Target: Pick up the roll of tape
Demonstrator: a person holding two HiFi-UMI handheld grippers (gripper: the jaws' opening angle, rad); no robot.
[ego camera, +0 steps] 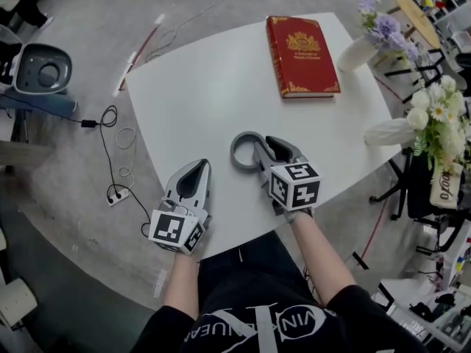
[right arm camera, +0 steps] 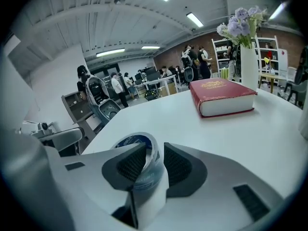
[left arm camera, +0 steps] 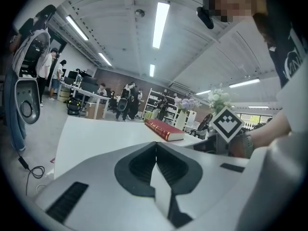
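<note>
The roll of tape (ego camera: 244, 151) is a grey ring with a blue-printed core (right arm camera: 138, 147), low over the white table (ego camera: 206, 87) near its front edge. My right gripper (ego camera: 263, 153) is shut on the roll's right wall, one jaw inside the ring and one outside (right arm camera: 155, 152). Whether the roll touches the table I cannot tell. My left gripper (ego camera: 196, 172) rests at the table's front left, apart from the roll. Its jaws meet with nothing between them (left arm camera: 155, 146).
A red book (ego camera: 302, 45) lies at the far side of the table (right arm camera: 221, 96). A white vase with purple flowers (ego camera: 358, 50) and another with white flowers (ego camera: 394, 131) stand along the right edge. Cables lie on the floor (ego camera: 110, 153) at left.
</note>
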